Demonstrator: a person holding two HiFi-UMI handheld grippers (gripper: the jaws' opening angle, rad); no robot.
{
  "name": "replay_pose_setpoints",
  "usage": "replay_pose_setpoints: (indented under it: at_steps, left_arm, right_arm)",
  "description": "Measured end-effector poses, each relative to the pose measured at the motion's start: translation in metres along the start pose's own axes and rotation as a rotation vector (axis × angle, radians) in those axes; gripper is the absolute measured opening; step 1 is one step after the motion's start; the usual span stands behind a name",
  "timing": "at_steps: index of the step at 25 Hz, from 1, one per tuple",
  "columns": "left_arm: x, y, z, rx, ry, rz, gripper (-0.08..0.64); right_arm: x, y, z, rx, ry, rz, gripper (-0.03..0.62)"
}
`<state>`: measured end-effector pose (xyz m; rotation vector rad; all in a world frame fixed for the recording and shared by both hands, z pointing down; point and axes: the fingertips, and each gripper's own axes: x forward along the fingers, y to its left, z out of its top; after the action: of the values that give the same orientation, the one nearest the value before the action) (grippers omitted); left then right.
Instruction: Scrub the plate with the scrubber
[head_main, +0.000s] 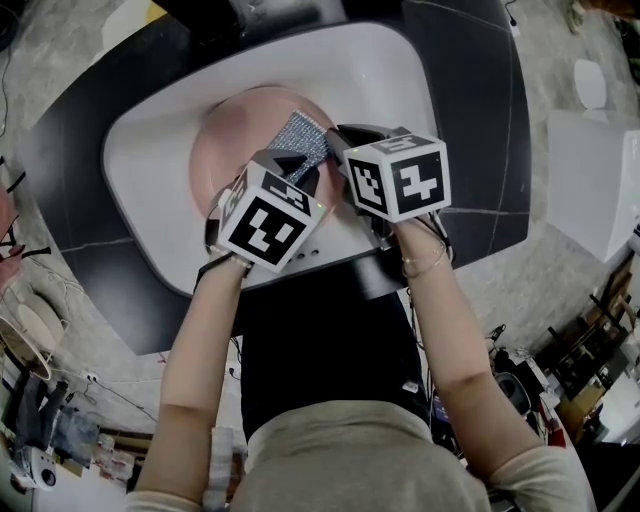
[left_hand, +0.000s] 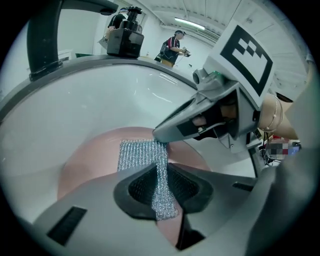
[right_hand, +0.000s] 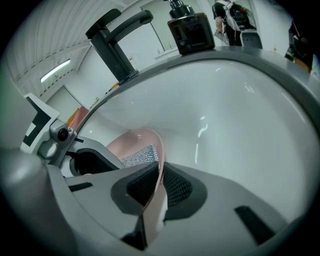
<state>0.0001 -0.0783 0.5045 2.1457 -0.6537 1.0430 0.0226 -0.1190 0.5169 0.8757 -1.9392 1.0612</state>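
A pink plate (head_main: 225, 135) lies in the white sink (head_main: 140, 150). A silver mesh scrubber (head_main: 300, 140) rests flat on the plate's face. My left gripper (left_hand: 159, 187) is shut on the scrubber (left_hand: 142, 155), whose near end is pinched between the pads. My right gripper (right_hand: 155, 187) is shut on the plate's rim (right_hand: 157, 165), holding the plate (right_hand: 132, 142) at its right edge. In the head view both grippers sit side by side over the plate's near right part, left gripper (head_main: 290, 170) beside right gripper (head_main: 345, 150).
A dark faucet (right_hand: 117, 45) and a black soap dispenser (right_hand: 190, 27) stand on the sink's far rim. The sink is set in a dark countertop (head_main: 480, 120). People stand in the background (left_hand: 172, 47).
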Motion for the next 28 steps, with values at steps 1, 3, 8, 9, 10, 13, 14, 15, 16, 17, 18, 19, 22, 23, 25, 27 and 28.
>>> replay_pose_setpoints:
  at_steps: [1, 3, 8, 9, 10, 13, 14, 15, 16, 17, 18, 19, 22, 23, 25, 27, 28]
  left_arm:
    - [0.0, 0.003, 0.001, 0.002, -0.003, 0.003, 0.08]
    - [0.002, 0.006, 0.002, 0.006, -0.002, 0.0, 0.081]
    - [0.003, 0.013, 0.003, 0.016, 0.006, -0.011, 0.081]
    - [0.003, 0.014, 0.003, 0.021, 0.004, -0.015, 0.081]
    - [0.003, 0.015, 0.003, 0.026, 0.002, -0.017, 0.08]
    - [0.005, 0.018, 0.003, 0.038, 0.003, -0.015, 0.08]
    - [0.005, 0.02, 0.003, 0.038, 0.004, -0.011, 0.08]
    - [0.004, 0.023, 0.004, 0.034, 0.004, -0.005, 0.08]
    - [0.004, 0.026, 0.004, 0.025, 0.003, 0.002, 0.08]
    - [0.004, 0.03, 0.005, 0.013, 0.001, 0.01, 0.08]
    - [0.004, 0.035, 0.005, 0.0, -0.001, 0.018, 0.08]
    - [0.004, 0.038, 0.005, -0.01, -0.001, 0.024, 0.08]
    - [0.003, 0.047, 0.005, -0.026, -0.001, 0.036, 0.08]
    - [0.003, 0.049, 0.004, -0.03, -0.001, 0.04, 0.08]
    - [0.001, 0.053, 0.001, -0.037, 0.0, 0.048, 0.08]
    - [-0.001, 0.059, -0.002, -0.047, 0.005, 0.06, 0.08]
    - [-0.003, 0.062, -0.003, -0.05, 0.008, 0.066, 0.08]
  right_arm:
    - [0.001, 0.0, 0.0, 0.0, 0.001, 0.001, 0.04]
    - [0.002, -0.001, 0.0, -0.001, 0.005, 0.002, 0.038]
    - [0.005, -0.001, 0.0, 0.003, 0.01, 0.005, 0.038]
    - [0.005, -0.001, 0.0, 0.003, 0.01, 0.006, 0.038]
    - [0.005, -0.002, 0.001, 0.003, 0.011, 0.006, 0.038]
    - [0.003, -0.003, 0.003, 0.003, 0.012, -0.003, 0.038]
    - [0.003, -0.003, 0.003, 0.003, 0.013, -0.006, 0.038]
    - [0.003, -0.003, 0.003, 0.003, 0.014, -0.007, 0.038]
    - [0.003, -0.003, 0.002, 0.004, 0.016, -0.004, 0.038]
    - [0.005, -0.003, 0.0, 0.004, 0.019, 0.0, 0.038]
    - [0.005, -0.003, -0.001, 0.004, 0.021, 0.002, 0.038]
    - [0.006, -0.003, -0.001, 0.005, 0.022, 0.004, 0.038]
    - [0.006, -0.004, -0.002, 0.005, 0.025, 0.004, 0.038]
    - [0.005, -0.004, -0.001, 0.005, 0.024, 0.0, 0.038]
    - [0.005, -0.004, -0.001, 0.007, 0.024, -0.001, 0.038]
    - [0.005, -0.004, -0.001, 0.006, 0.023, 0.0, 0.038]
    - [0.005, -0.004, -0.001, 0.006, 0.023, 0.001, 0.038]
